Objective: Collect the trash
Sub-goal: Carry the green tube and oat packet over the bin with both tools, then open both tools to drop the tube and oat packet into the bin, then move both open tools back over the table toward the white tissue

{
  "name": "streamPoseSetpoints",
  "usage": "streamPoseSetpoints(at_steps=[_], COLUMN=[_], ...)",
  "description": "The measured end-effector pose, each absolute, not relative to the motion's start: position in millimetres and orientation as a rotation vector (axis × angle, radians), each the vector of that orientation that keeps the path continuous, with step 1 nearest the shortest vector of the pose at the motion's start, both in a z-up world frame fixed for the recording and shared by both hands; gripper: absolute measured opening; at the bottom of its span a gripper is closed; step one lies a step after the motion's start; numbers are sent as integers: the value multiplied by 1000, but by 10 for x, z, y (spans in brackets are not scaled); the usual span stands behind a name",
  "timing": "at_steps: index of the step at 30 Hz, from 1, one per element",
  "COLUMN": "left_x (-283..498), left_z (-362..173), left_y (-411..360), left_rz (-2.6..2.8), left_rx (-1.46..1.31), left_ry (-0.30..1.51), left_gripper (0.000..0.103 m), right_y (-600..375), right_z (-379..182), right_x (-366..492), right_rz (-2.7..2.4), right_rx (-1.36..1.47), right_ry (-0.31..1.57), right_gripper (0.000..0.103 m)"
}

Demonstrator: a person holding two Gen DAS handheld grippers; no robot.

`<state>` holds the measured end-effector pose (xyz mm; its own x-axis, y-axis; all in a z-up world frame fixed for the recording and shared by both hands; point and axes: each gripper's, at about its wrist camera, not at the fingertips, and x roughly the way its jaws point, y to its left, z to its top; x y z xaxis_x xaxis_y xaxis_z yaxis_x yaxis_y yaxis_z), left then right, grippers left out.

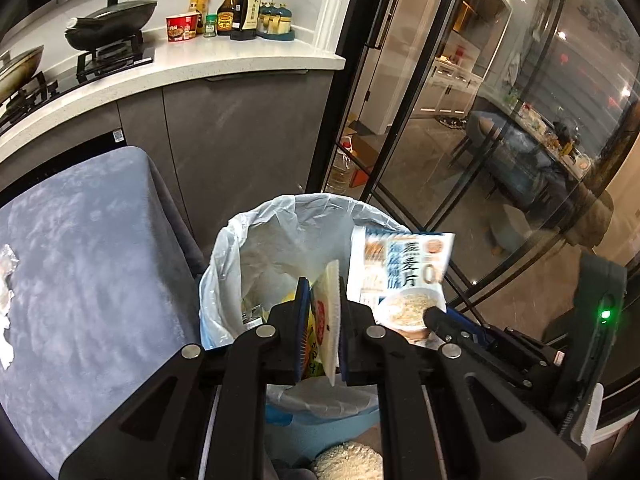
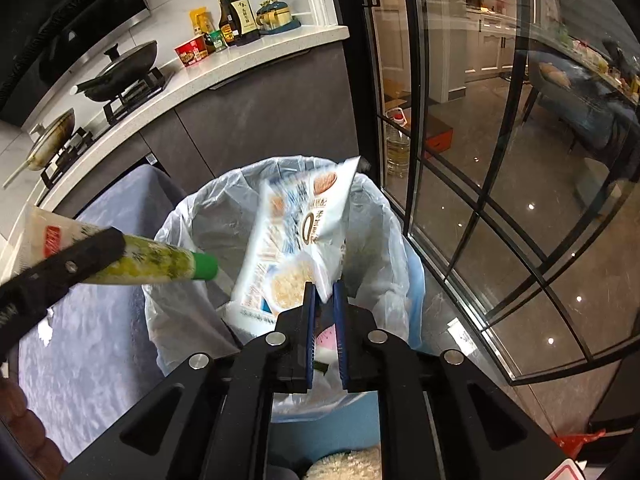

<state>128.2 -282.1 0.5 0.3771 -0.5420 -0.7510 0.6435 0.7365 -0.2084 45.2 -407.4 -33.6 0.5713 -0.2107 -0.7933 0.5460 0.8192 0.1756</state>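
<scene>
L claw (image 1: 320,292) clenched on tube (image 1: 326,320); R claw (image 2: 323,292) slack, oat bag (image 2: 296,236) corner between pads, over bin (image 2: 376,216).

The right gripper (image 2: 324,294) hangs over a round bin lined with a thin white plastic bag (image 2: 372,232), its blue-padded fingers (image 2: 309,320) slightly apart around the lower corner of a blurred white-and-blue oatmeal packet (image 2: 296,236); whether the pads still press it cannot be told. At left, the left gripper (image 2: 80,258) clamps a white tube with a green cap (image 2: 160,262) above a grey-blue velvet seat (image 2: 100,344).
</scene>
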Motion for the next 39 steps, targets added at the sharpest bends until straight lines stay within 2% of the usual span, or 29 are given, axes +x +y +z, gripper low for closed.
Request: streamPoseSetpoints(at_steps=[1, 3, 5, 6, 7, 9, 26, 29, 39], left_x=[1289, 1280, 1267, 1256, 1239, 1227, 1256, 1258, 1424], left_z=[-6, -32, -41, -33, -24, 7, 153, 186, 235], left_y=[-2844, -2885, -2912, -2922, -2927, -2923, -2630, -2475, -1632], left_rz=[-759, -753, -747, -740, -734, -727, -689, -662, -527], left_rx=[129, 147, 162, 169, 176, 176, 151, 139, 85], left_ry=[909, 908, 899, 890, 878, 862, 836, 827, 823], left_gripper=[12, 13, 14, 21, 33, 40, 41, 49, 56], right_y=[-4088, -4107, -4118, -4119, -4117, -4112, -3857, -3743, -3070], right_z=[-339, -339, -321, -314, -304, -282, -37, 32, 142], right_x=[465, 469, 457, 449, 443, 434, 383, 389, 601], right_rz=[-458, -463, -467, -466, -464, -464, -433, -415, -314], right_rx=[432, 437, 442, 444, 448, 450, 423, 411, 350], right_ry=[854, 848, 832, 827, 823, 817, 780, 772, 782], right_gripper=[16, 30, 34, 35, 35, 36, 38, 39, 41])
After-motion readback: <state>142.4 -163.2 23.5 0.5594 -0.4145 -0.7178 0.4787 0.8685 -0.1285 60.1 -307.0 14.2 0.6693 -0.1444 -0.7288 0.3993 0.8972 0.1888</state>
